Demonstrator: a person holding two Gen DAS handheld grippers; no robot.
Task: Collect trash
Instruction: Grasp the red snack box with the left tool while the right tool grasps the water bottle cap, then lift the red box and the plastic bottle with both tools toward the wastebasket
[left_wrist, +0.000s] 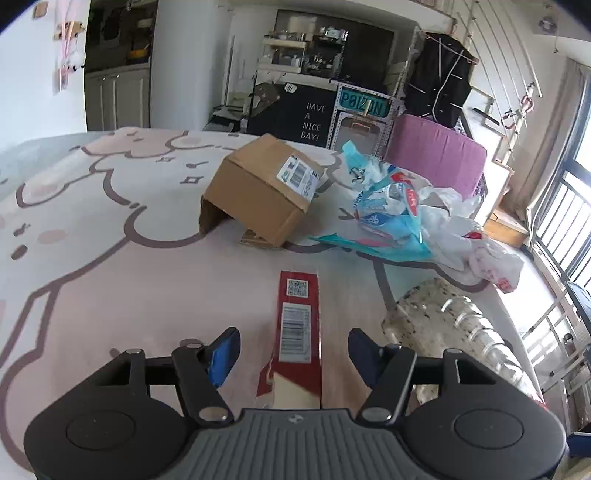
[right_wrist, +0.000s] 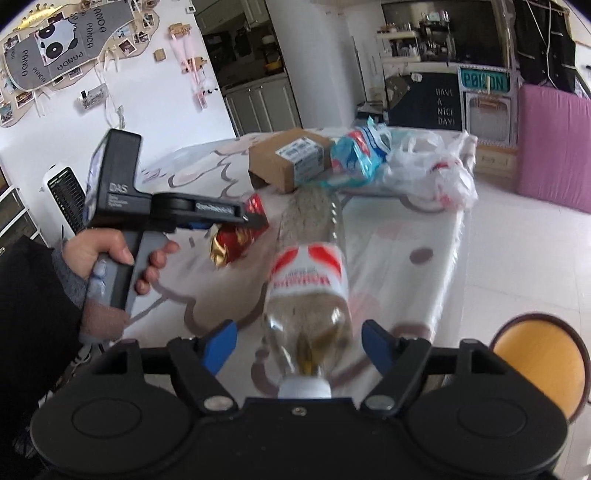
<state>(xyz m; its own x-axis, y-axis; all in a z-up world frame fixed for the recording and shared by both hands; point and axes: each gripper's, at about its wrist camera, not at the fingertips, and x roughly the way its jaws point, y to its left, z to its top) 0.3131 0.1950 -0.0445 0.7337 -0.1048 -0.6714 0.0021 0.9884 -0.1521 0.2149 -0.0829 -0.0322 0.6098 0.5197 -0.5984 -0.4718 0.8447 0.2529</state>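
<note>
My left gripper (left_wrist: 294, 350) is open, and a flattened red carton (left_wrist: 297, 325) with a barcode stands lengthwise between its blue pads (left_wrist: 225, 354) without touching them. The right wrist view shows that left gripper (right_wrist: 255, 218) from the side, with the crumpled red carton (right_wrist: 240, 236) at its tips. My right gripper (right_wrist: 299, 345) is open too. A clear plastic bottle (right_wrist: 310, 280) with a red-and-white label lies blurred between its fingers, white cap towards the camera, and the pads stand clear of it. The bottle (left_wrist: 443, 325) also shows at the right of the left wrist view.
Farther on the cartoon-printed mat (left_wrist: 110, 221) lie a brown cardboard box (left_wrist: 262, 192) and a heap of plastic bags (left_wrist: 406, 214). A pink padded block (left_wrist: 436, 158) stands behind them. An orange stool (right_wrist: 539, 369) is on the tiled floor at the right; a person's hand (right_wrist: 107, 251) holds the left gripper.
</note>
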